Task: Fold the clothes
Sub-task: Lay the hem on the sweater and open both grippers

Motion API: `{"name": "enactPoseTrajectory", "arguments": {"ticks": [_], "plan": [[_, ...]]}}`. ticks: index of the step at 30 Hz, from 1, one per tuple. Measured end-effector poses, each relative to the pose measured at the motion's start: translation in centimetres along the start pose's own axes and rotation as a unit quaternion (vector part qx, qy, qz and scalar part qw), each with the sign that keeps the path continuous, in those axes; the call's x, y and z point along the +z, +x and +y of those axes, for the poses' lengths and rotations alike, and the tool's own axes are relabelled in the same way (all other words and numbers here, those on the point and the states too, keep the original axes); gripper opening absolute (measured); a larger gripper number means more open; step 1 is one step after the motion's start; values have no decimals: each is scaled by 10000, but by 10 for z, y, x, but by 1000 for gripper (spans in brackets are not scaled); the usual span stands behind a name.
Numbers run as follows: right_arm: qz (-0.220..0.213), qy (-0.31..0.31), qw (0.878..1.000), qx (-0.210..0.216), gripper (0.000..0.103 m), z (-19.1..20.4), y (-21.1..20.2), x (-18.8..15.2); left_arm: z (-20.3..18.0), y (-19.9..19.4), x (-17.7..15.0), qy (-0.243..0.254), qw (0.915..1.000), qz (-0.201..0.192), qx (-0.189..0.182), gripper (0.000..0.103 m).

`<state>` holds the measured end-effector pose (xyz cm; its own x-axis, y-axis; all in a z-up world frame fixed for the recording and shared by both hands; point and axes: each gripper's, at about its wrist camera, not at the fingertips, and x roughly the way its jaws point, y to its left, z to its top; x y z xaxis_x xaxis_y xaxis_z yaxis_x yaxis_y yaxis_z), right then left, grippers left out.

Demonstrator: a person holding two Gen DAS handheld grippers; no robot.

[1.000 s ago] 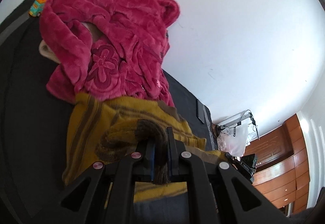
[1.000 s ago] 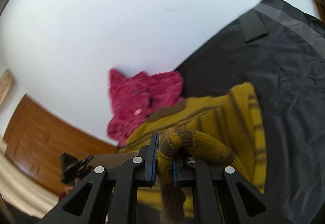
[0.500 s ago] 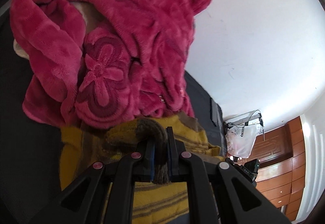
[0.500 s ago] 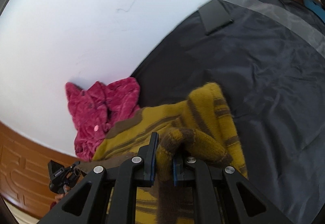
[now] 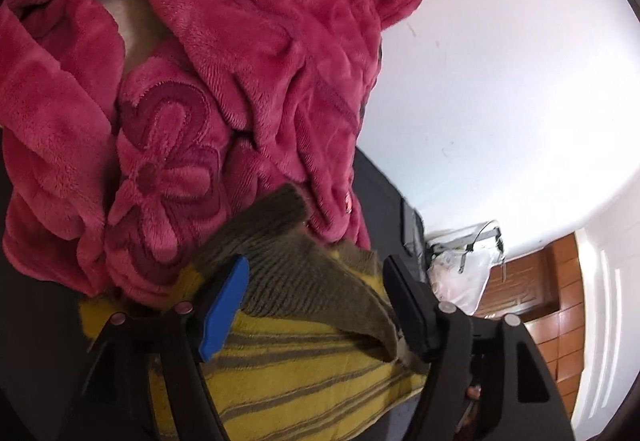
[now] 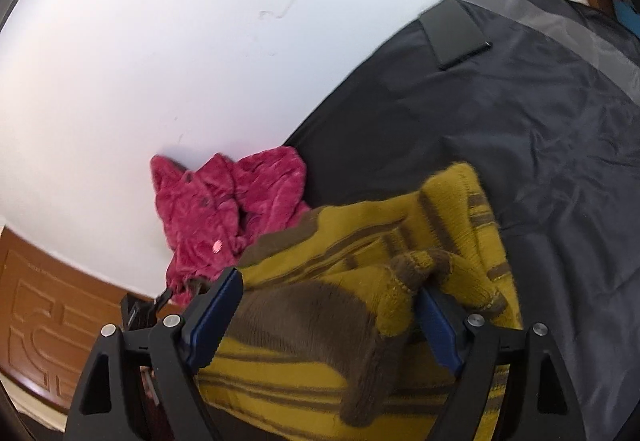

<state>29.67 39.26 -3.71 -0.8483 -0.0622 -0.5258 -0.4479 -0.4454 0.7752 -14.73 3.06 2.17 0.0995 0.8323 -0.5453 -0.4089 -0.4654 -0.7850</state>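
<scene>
- The left claw [image 5: 316,305] has just been opening; its jaws stand apart, with the brown ribbed edge of a mustard-yellow striped sweater [image 5: 304,381] lying loose between them.
- The right claw [image 6: 328,321] has likewise just been opening; a brown and yellow knitted fold lies between its spread jaws, unpinched.
- The sweater lies bunched on a dark cloth-covered tabletop [image 6: 540,129].
- A fluffy pink garment [image 5: 208,81] with a stitched flower lies just beyond, touching the sweater, against a white wall [image 6: 200,41].
</scene>
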Motion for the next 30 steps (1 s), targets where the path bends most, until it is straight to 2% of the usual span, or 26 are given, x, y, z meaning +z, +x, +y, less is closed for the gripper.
{"name": "enactPoseTrajectory", "arguments": {"ticks": [3, 7, 10, 13, 14, 17, 22, 25, 27, 30], "plan": [[74, -80, 9999, 86, 86, 6, -6, -6, 4, -4, -2, -56, 10000, -27, -64, 75], [487, -227, 9986, -34, 86, 10, 4, -18, -1, -8, -8, 136, 9999, 23, 5, 76], [621, -69, 9979, 198, 86, 8, 16, -21, -7, -10, -14, 324, 9994, 78, 78, 77], [117, 301, 9967, 740, 86, 4, 13, -10, -15, -10, -19, 553, 9982, 180, 142, 77], [-228, 470, 9945, 907, 86, 1, 8, -4, -16, -9, -20, 568, 9981, 198, 146, 77], [-682, 649, 9906, 993, 86, -4, 4, 7, -13, -10, -19, 463, 9987, 199, 86, 77], [-716, 116, 9963, 457, 86, 14, 8, 12, -7, -9, -21, 449, 9986, 250, 128, 78], [-505, -455, 9976, -149, 86, 32, 15, 7, -9, -9, -27, 550, 9980, 306, 96, 78], [-261, -918, 9938, -565, 86, 45, 25, 0, -13, -9, -31, 658, 9972, 350, 89, 79], [129, -1580, 9817, -1056, 86, 62, 39, -14, -27, 0, -38, 933, 9946, 449, 48, 79]]}}
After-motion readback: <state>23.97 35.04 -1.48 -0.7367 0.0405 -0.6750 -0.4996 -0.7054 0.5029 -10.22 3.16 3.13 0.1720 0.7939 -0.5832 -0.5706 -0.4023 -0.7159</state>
